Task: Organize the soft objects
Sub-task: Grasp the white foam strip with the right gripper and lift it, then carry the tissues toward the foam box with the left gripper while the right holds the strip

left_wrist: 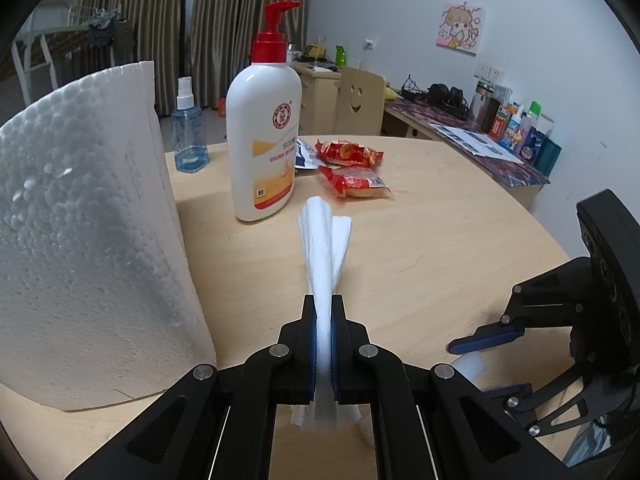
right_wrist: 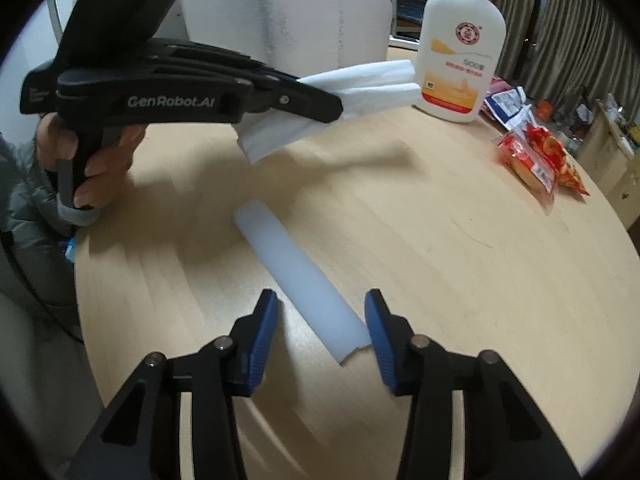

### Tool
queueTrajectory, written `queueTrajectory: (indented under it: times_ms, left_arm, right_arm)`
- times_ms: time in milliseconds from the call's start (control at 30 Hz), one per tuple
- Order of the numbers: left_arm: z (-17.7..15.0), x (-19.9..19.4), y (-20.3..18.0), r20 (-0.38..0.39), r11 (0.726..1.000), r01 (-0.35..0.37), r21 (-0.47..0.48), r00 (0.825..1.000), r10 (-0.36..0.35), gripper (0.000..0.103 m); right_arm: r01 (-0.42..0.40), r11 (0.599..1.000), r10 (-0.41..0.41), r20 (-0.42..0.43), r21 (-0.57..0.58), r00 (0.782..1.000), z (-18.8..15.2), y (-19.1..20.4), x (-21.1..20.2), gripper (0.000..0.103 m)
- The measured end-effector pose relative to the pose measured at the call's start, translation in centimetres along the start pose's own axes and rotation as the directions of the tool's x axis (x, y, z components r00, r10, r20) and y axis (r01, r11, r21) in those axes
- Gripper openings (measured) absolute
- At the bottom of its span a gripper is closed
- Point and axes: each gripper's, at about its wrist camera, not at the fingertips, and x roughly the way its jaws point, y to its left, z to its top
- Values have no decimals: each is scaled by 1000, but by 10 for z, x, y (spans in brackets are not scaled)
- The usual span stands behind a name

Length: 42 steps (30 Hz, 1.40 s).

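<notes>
My left gripper is shut on a folded white tissue and holds it above the round wooden table. It also shows in the right wrist view, with the tissue sticking out towards the lotion bottle. A translucent white foam tube lies on the table. My right gripper is open, its blue pads on either side of the tube's near end without closing on it. The right gripper also shows at the right of the left wrist view.
A white styrofoam block stands at the left. A white lotion bottle with a red pump, a blue spray bottle and red snack packets stand further back. A cluttered desk lies beyond the table.
</notes>
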Motion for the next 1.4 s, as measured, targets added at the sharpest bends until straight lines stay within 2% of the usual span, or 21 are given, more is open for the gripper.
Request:
queueTrajectory:
  times_ms: [67,100,167,300,467,600,800,900,1000,1033,1100,1167,1267,1400]
  left_arm:
    - [0,-1,0,1,1000,4,-1,1000,-4,5]
    - [0,-1,0,1,1000,7,-4,1000,-7,5]
    - [1,-3,0,3,1000,10,-4,1000,-10,6]
    - [1,-9,-1,23,1000,20,-6,1000,-20,6]
    - [2,-18,0,45,999,30,-15,999,-29,5]
    - [1,-31,1,82,999,49,-22,996,-47,5]
    - [-6,-45,-3,99,998,59,-21,993,-57,5]
    - [-11,-55,-5,110,998,61,-18,992,-58,5]
    - [-16,-68,-1,130,998,57,-37,990,-52,5]
    - [-18,-73,1,136,997,57,-47,989,-50,5]
    - [-21,-81,5,148,997,47,-61,988,-38,5]
    - [-23,-86,9,154,996,41,-78,988,-28,5]
    - [-27,-91,13,156,995,38,-88,988,-24,5]
    - [-31,-96,18,157,994,40,-98,987,-24,5]
  right_arm:
    - [37,999,-37,-11,-7,999,1,2,0,41]
    - [50,999,-51,-17,-16,999,2,6,1,35]
    - [97,995,-98,-26,-36,995,1,16,0,33]
    - [187,982,-188,-50,-22,981,-2,30,-3,24]
    - [190,976,-186,-48,105,981,-6,16,-12,13]
    - [206,959,-197,-61,193,978,-18,18,-20,10]
    - [207,936,-203,-45,284,978,-26,15,-20,11]
    - [219,938,-218,-32,268,975,-25,20,-19,11]
    - [264,942,-264,-30,207,964,-21,24,-18,12]
    - [281,942,-281,-25,184,959,-19,26,-19,15]
    - [279,947,-281,-10,159,960,-17,28,-21,36]
    - [279,950,-281,-5,141,960,-14,27,-19,44]
    - [278,951,-279,-14,135,960,-10,24,-13,44]
    - [221,969,-221,-8,107,975,-4,32,-6,44]
